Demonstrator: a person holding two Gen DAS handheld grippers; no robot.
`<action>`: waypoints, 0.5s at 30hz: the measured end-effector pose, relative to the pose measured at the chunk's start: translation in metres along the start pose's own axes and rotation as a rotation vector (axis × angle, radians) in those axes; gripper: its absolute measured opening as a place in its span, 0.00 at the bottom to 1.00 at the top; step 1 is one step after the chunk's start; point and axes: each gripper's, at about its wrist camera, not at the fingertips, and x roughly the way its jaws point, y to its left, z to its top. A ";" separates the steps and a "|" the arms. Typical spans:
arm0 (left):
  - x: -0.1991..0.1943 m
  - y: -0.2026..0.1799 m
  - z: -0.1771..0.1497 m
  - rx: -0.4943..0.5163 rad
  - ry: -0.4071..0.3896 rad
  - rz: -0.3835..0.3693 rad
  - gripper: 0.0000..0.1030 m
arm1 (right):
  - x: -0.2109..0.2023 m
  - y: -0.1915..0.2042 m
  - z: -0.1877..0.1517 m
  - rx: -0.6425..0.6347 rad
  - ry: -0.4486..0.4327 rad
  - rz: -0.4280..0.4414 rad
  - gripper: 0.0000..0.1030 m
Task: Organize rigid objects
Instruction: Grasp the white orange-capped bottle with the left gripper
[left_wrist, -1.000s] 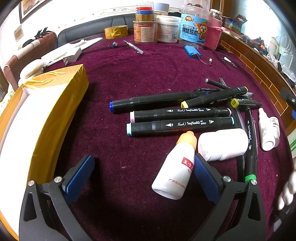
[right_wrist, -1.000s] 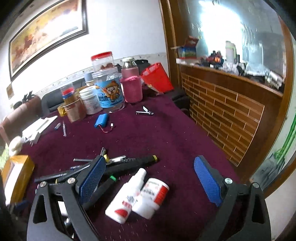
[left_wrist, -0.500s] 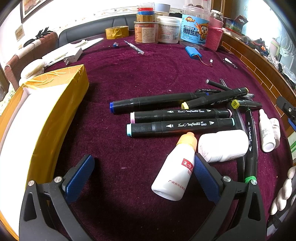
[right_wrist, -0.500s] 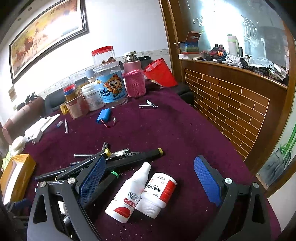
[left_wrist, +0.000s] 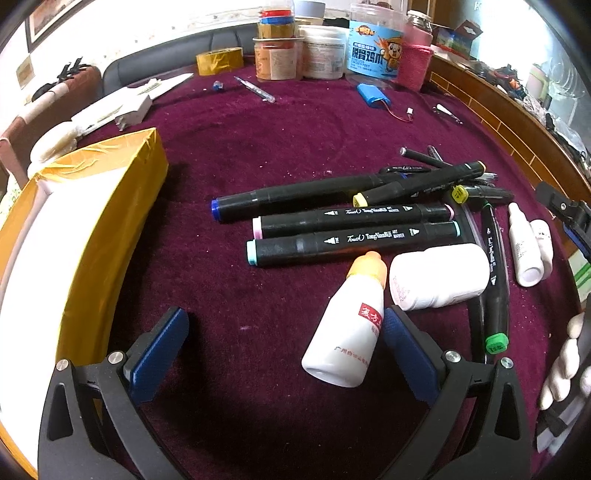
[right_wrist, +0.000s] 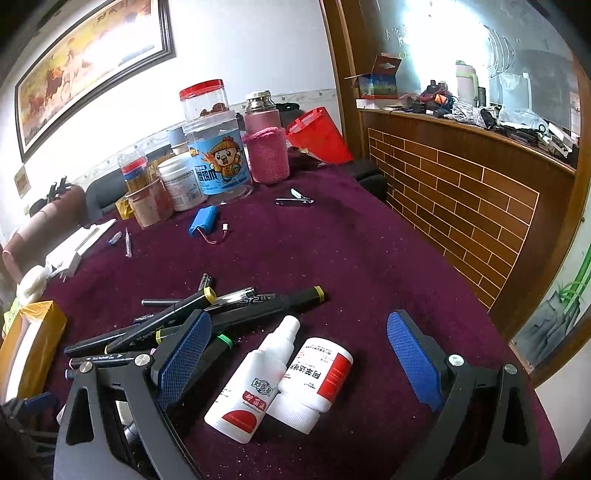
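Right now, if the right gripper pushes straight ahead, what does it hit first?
Probably the white spray bottle and the red-labelled pill bottle, lying side by side between the open right gripper fingers; depth is unclear.

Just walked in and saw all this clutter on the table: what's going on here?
A person holds a two-finger gripper in each hand to tidy loose items on a purple cloth table. Both are open and hold nothing. The left gripper hovers by an orange-capped bottle, near the black markers. The right gripper frames two small white bottles lying side by side. A yellow box sits open to the left.
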 end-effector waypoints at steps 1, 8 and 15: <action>0.000 0.000 0.001 0.010 0.016 -0.003 1.00 | 0.000 0.000 0.000 0.001 0.000 0.000 0.91; -0.036 0.003 0.016 0.082 -0.061 -0.148 0.97 | 0.003 -0.004 0.000 0.014 0.015 0.012 0.91; -0.012 -0.002 0.013 0.103 0.052 -0.233 0.31 | 0.005 -0.005 0.000 0.021 0.026 0.025 0.91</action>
